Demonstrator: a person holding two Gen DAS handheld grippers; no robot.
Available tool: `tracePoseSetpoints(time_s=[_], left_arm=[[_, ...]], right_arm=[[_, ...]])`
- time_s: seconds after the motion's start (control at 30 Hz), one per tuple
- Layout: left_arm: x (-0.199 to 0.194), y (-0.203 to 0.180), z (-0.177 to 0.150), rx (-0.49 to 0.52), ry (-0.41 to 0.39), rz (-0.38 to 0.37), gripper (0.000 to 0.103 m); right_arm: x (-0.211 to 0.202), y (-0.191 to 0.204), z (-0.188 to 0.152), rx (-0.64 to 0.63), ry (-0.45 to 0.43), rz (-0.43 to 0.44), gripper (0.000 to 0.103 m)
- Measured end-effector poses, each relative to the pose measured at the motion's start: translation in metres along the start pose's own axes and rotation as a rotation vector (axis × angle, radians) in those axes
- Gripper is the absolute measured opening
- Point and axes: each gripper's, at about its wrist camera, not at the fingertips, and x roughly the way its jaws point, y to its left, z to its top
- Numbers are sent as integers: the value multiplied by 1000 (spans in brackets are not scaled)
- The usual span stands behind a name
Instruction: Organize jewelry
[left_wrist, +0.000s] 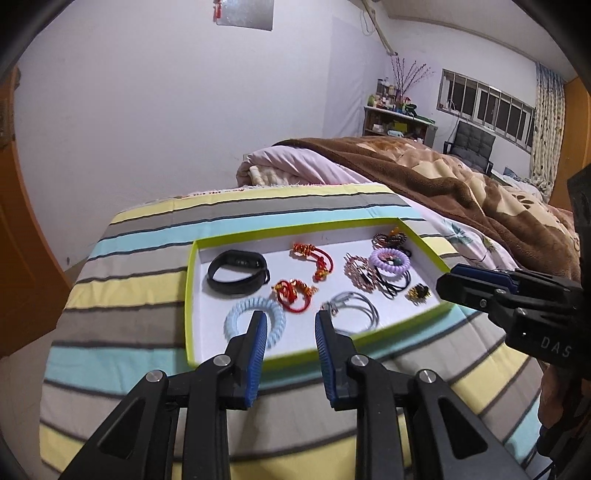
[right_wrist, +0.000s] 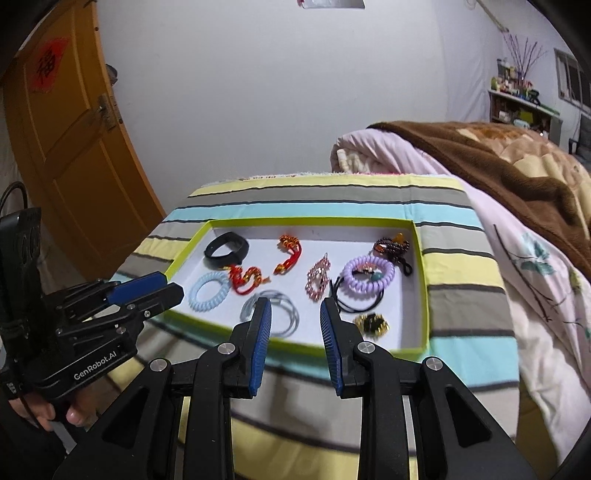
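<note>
Both grippers, left gripper (left_wrist: 290, 325) and right gripper (right_wrist: 295, 314), hang near the green tray (left_wrist: 189, 280), jaws released and empty; next, pick one piece to grab.

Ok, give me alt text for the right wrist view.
A green-rimmed tray on a striped bedspread holds hair ties and bracelets laid out apart. The open, empty right claw hovers at its near edge, the left claw beside it.

Both wrist views looking forward and down along own fingers, near the green-rimmed tray (left_wrist: 190, 295) (right_wrist: 424, 295); left view from its left, right view from its right.
</note>
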Motion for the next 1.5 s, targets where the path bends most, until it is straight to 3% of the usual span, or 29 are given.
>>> tracePoseSetpoints(time_s=[0.4, 0.8, 1.5], left_arm=[[-46, -9, -42, -39, -38, 66, 26], [-64, -11, -75, -63, -39, 96, 26], [-60, -12, -85, -65, -70, 127, 26]], right_arm=[[-42, 21, -44, -50, -39, -54, 28], [-60, 24, -70, -44, -54, -95, 28], [-58, 32, -85, -80, -75, -149, 29]])
